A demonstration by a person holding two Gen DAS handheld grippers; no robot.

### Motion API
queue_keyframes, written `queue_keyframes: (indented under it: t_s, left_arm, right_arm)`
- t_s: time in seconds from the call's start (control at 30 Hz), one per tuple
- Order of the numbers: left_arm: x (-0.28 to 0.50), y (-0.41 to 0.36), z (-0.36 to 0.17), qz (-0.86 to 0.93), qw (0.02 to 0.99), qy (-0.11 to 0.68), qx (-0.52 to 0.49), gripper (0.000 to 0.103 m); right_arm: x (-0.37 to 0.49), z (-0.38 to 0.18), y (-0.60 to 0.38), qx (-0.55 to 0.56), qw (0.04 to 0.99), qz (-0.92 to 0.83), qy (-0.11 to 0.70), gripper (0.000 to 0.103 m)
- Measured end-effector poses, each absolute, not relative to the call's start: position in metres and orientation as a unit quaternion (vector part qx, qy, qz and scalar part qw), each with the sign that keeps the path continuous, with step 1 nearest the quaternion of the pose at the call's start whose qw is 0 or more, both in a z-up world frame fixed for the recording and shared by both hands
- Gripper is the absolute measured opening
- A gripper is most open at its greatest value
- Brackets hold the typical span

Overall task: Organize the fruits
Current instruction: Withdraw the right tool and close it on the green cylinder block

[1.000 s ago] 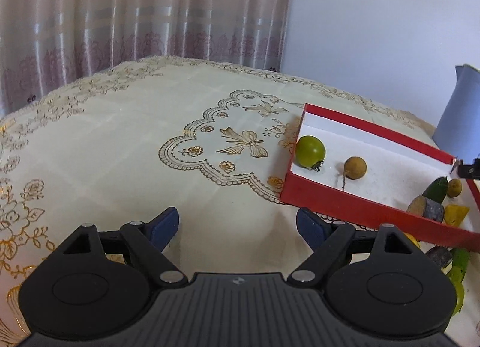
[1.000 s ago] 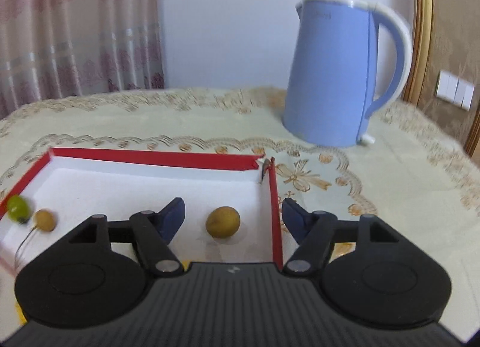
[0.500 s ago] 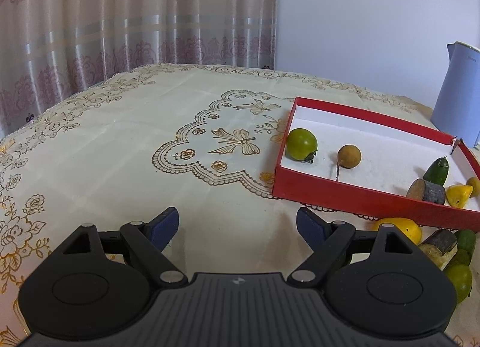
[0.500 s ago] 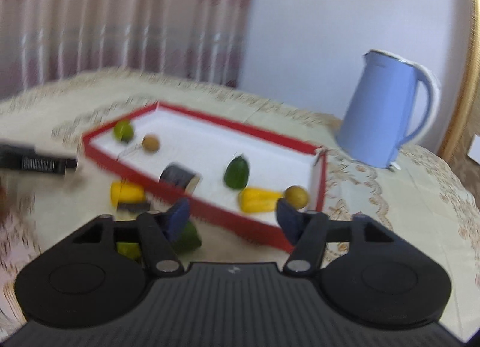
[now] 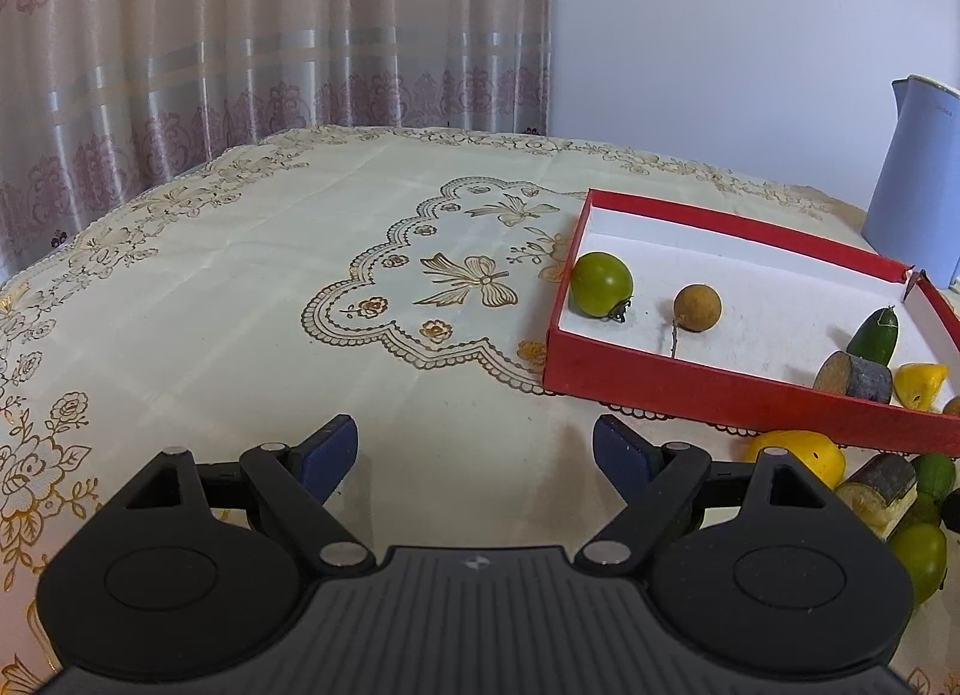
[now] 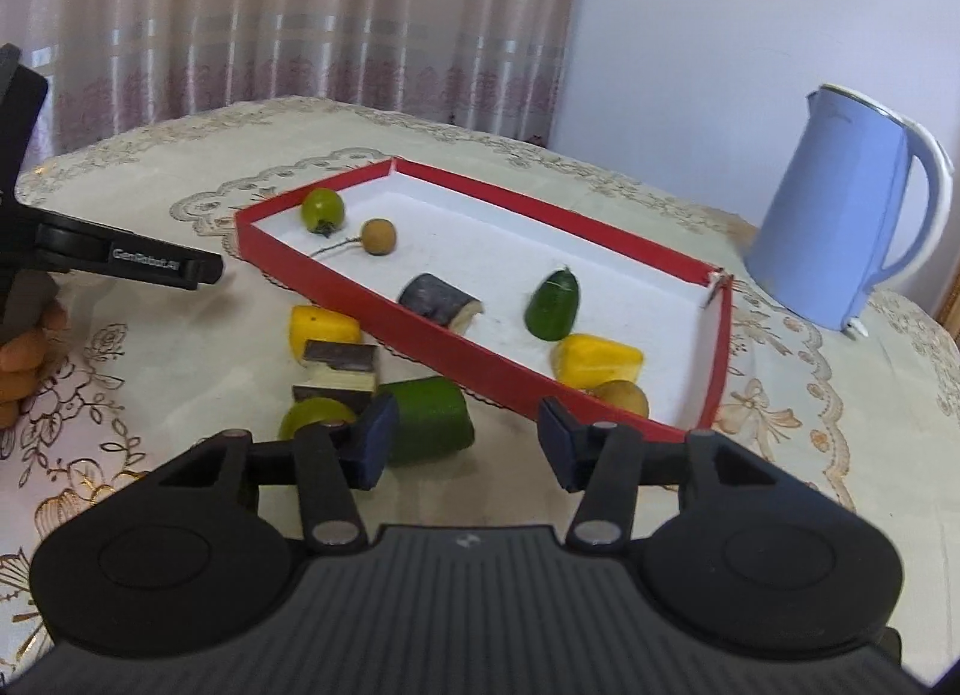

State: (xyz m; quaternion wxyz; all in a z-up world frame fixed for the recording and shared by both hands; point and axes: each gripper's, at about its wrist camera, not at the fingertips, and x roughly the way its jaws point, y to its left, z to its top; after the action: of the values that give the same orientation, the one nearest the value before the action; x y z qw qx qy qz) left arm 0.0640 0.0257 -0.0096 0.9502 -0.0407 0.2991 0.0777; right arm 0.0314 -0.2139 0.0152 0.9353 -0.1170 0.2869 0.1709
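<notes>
Left wrist view: the left gripper (image 5: 474, 449) fills the lower frame with its jaws wide apart and only bare tablecloth between them. At right on the bench (image 5: 240, 287) sits the red tray (image 5: 720, 389), holding a green tomato (image 5: 601, 283) and a brown longan (image 5: 696, 307) at its left end; more fruit pieces lie in its right end and outside its near wall at lower right.

Right wrist view: the right gripper (image 6: 462, 443) sits low in the frame, its jaws closing with nothing between them. A green cucumber piece (image 6: 429, 420) lies just beyond its left fingertip. Dark-skinned blocks (image 6: 339, 374) and a yellow piece (image 6: 321, 329) lie outside the tray. A blue kettle (image 6: 840, 221) stands at upper right.
</notes>
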Motion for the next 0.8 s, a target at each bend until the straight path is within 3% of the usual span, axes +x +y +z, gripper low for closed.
queue_keyframes:
  t_s: [0.2,0.73,0.8]
  left_arm:
    - [0.064,0.025,-0.01,0.077,0.95,0.3,-0.041,0.086]
    - [0.065,0.025,-0.01,0.079,0.95,0.3,-0.039,0.086]
    - [0.065,0.025,-0.01,0.08,0.95,0.3,-0.039,0.086]
  right_arm:
    - [0.034,0.015,-0.209,-0.12,0.93,0.184,0.295,0.043]
    - [0.047,-0.001,-0.21,-0.059,0.925,0.167,0.336,0.043]
    - [0.045,-0.001,-0.211,-0.056,0.924,0.17,0.337,0.033]
